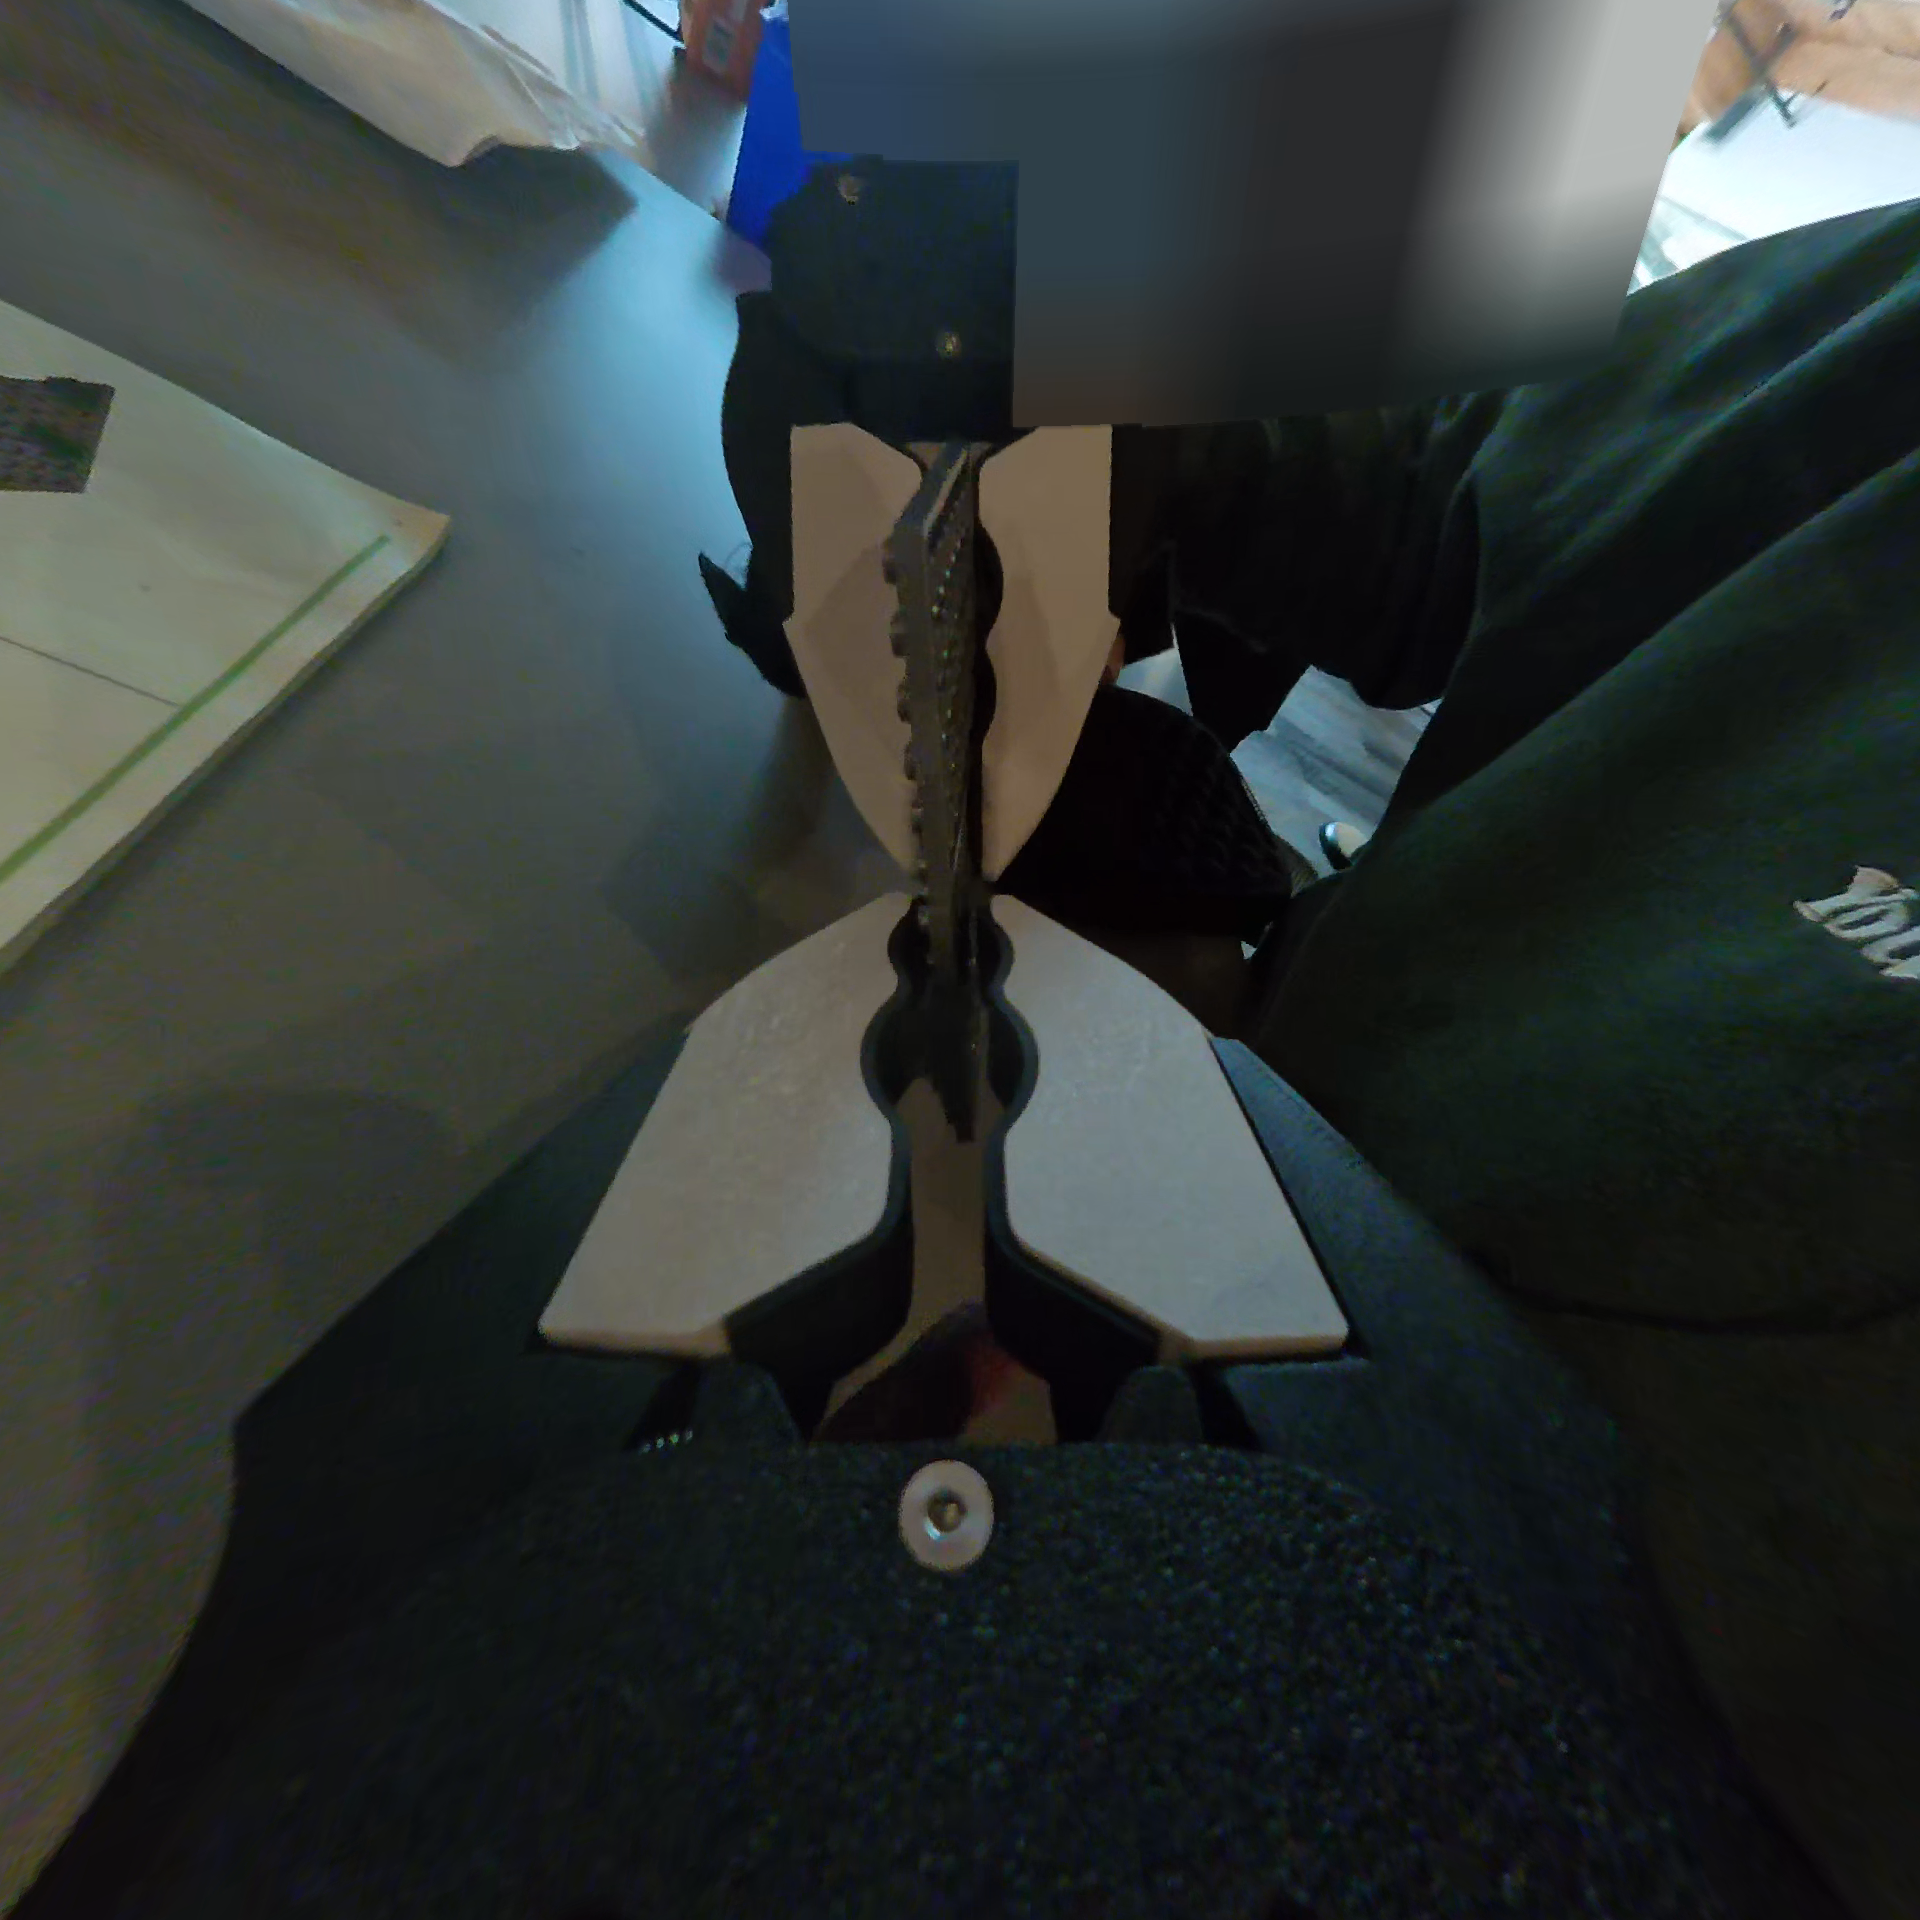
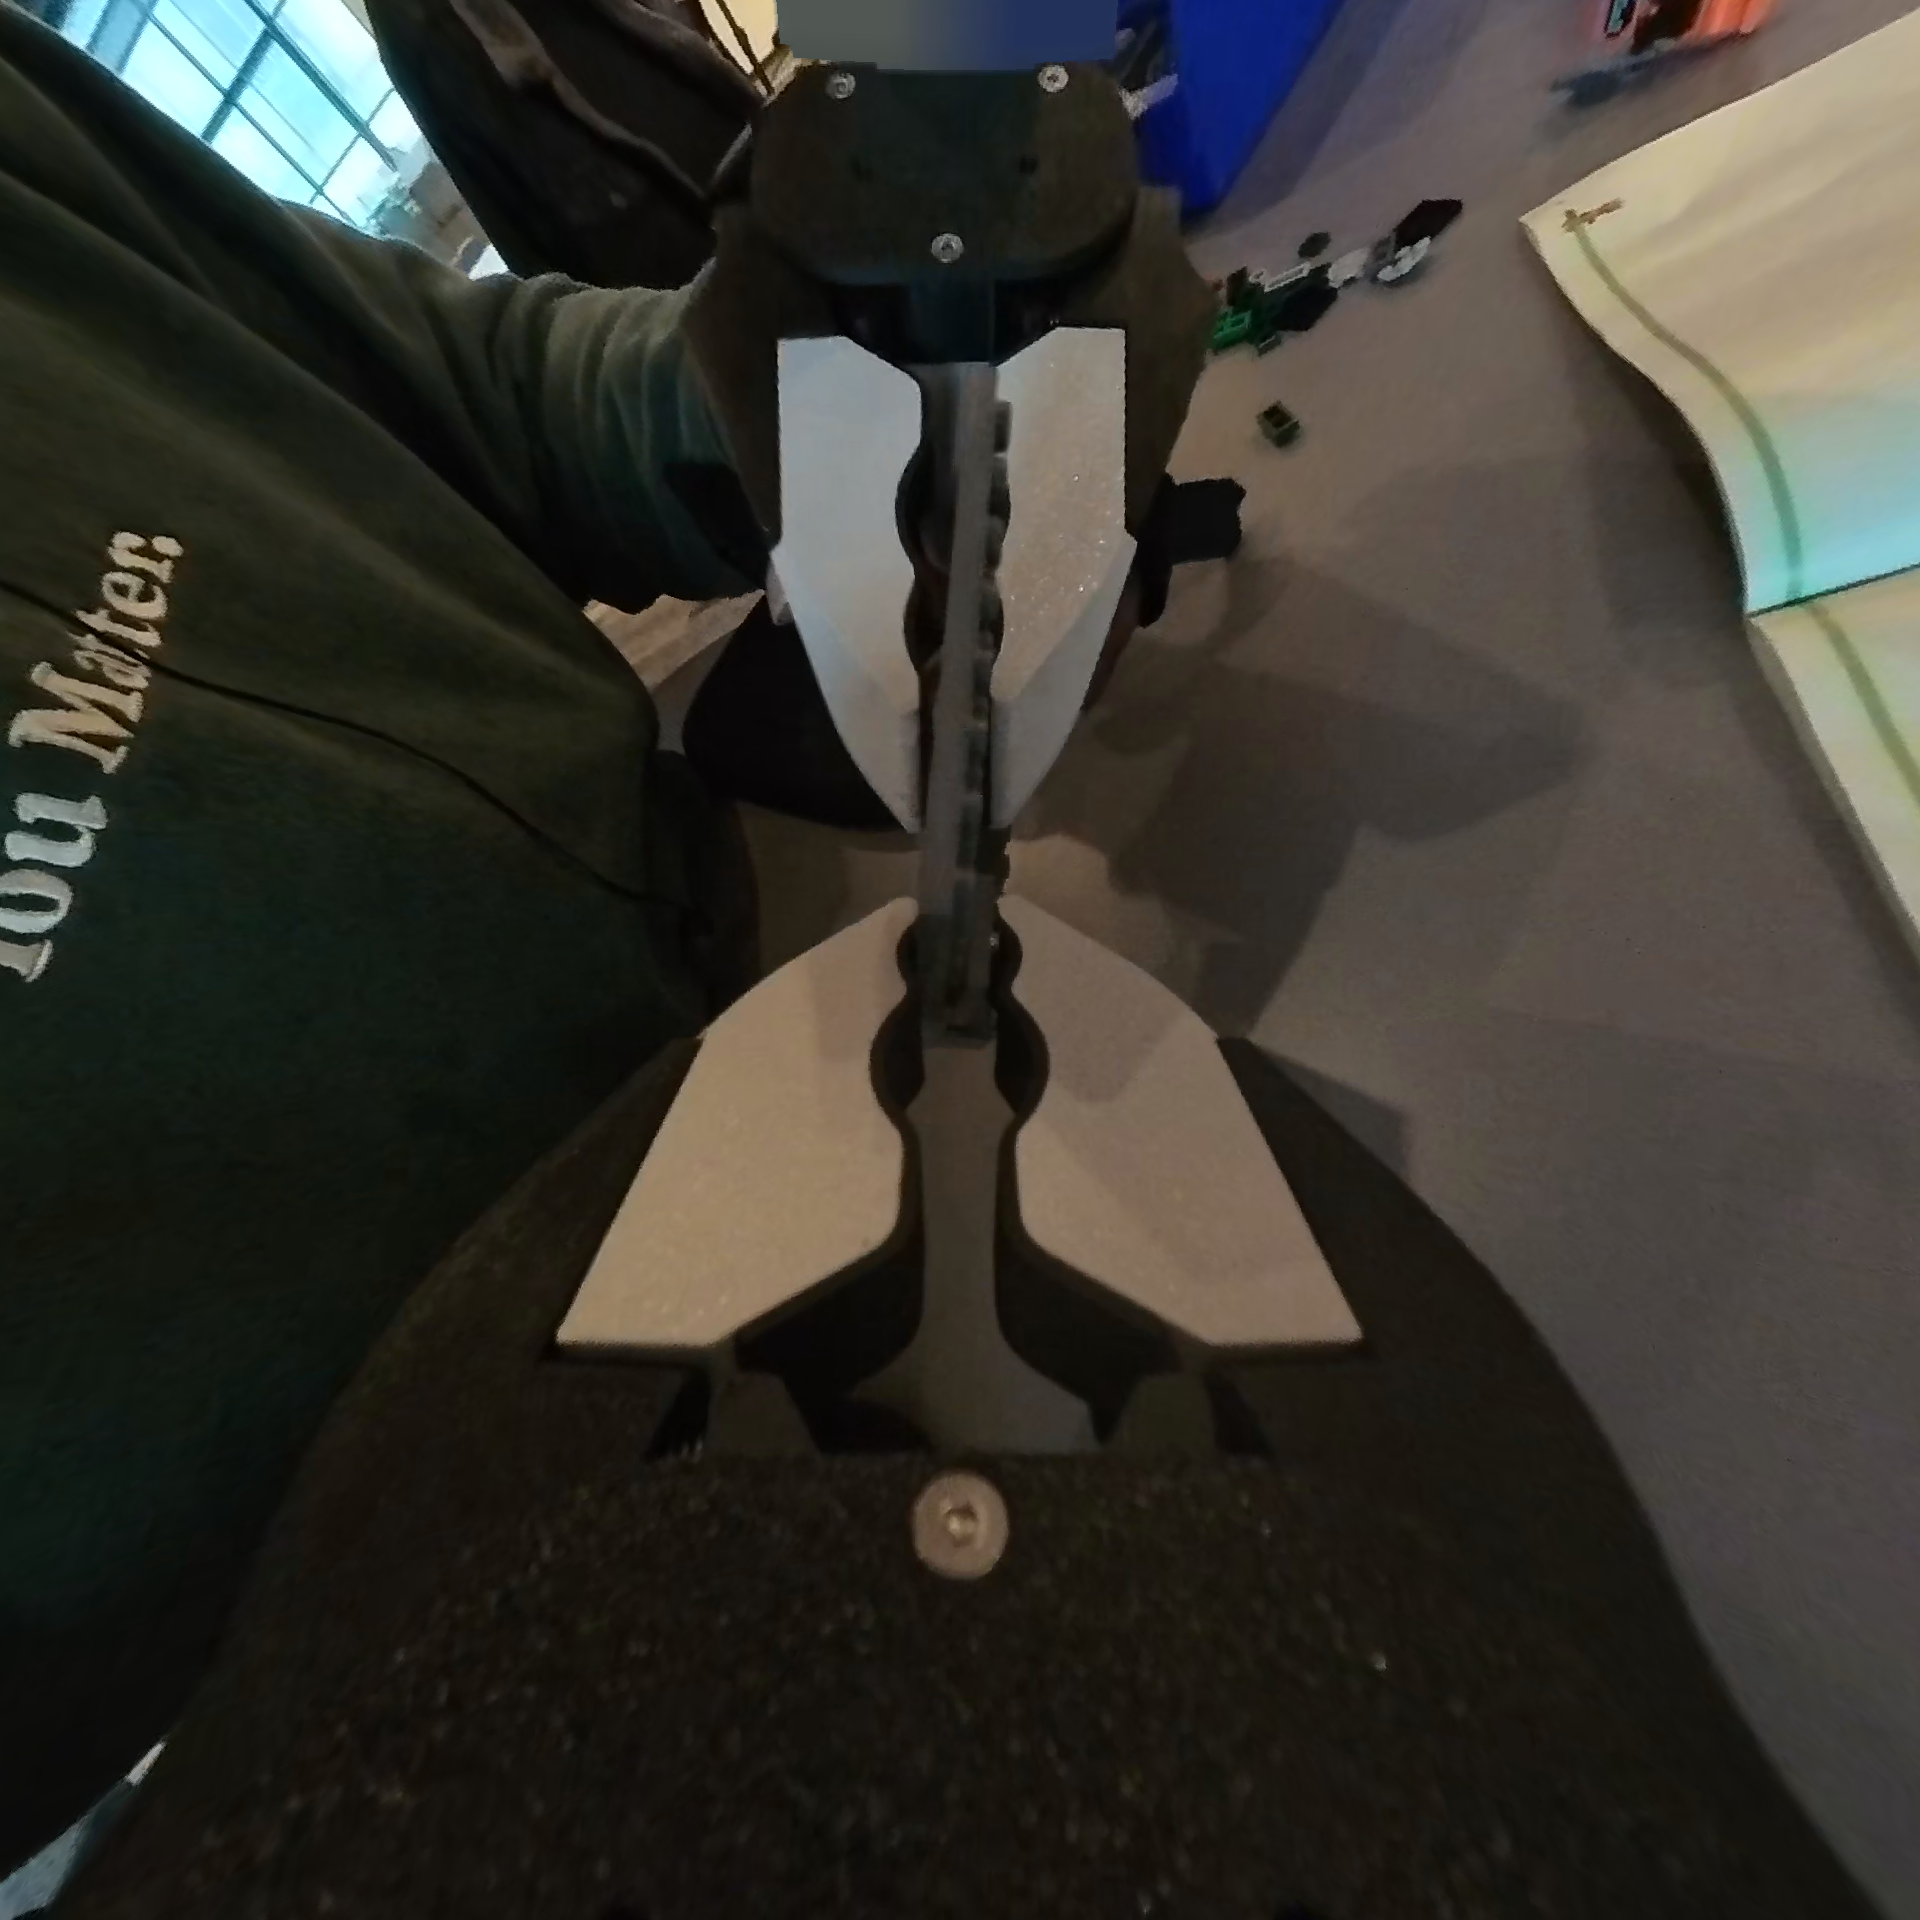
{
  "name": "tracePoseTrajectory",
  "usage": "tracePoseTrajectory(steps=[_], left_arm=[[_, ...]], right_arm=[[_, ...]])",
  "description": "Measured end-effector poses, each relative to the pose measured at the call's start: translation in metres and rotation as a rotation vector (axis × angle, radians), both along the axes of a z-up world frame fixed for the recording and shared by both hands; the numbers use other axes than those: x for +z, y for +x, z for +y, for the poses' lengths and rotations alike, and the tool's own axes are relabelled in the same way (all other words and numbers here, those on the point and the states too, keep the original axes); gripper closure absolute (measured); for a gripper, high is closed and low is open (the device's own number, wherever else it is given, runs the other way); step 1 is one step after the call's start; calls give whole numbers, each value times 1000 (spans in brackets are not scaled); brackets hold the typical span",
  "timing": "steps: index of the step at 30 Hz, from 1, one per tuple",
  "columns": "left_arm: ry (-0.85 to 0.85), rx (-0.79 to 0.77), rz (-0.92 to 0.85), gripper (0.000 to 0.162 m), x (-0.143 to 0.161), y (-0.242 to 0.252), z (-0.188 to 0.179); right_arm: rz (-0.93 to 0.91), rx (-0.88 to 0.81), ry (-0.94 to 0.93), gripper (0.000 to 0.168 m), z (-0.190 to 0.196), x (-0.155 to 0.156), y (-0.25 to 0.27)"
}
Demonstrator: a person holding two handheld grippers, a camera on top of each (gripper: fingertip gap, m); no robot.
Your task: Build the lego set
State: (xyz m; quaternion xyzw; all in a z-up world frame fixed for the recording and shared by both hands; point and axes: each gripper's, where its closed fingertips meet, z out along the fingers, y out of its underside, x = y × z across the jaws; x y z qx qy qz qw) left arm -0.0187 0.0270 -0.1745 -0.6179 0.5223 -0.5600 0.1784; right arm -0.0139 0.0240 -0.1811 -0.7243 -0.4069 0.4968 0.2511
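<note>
A long grey studded Lego plate (image 1: pixel 940 665) was held edge-on between the two grippers, its long axis running straight along the line joining them, so that each wrist view looked down its length toward the opposite tool. In the left wrist view the left gripper (image 1: pixel 948 935) was closed on the near end of the plate, studs facing left, jaws nearly together with only the plate's thickness between them. In the right wrist view the right gripper (image 2: pixel 958 951) was likewise pinched down on the other end of the same plate (image 2: pixel 966 665), studs facing right. Neither hand was nearer; the plate bridged them, raised above the grey table (image 2: pixel 1455 935). Well apart on the table lay loose Lego pieces (image 2: pixel 1278 301), green and black, with a single small brick (image 2: pixel 1280 424) nearer, all to the right gripper's far right. White instruction sheets (image 1: pixel 156 644) lay off to the left gripper's left. By my judgement, either gripper would have to let go before fetching another piece.
</note>
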Motion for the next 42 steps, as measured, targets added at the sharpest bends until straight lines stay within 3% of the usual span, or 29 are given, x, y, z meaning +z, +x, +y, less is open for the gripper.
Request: tracePoseTrajectory(steps=[42], left_arm=[[-11, -42, -26, 156, 5, 2, -9]], right_arm=[[-44, 55, 37, 160, -9, 5, -1]])
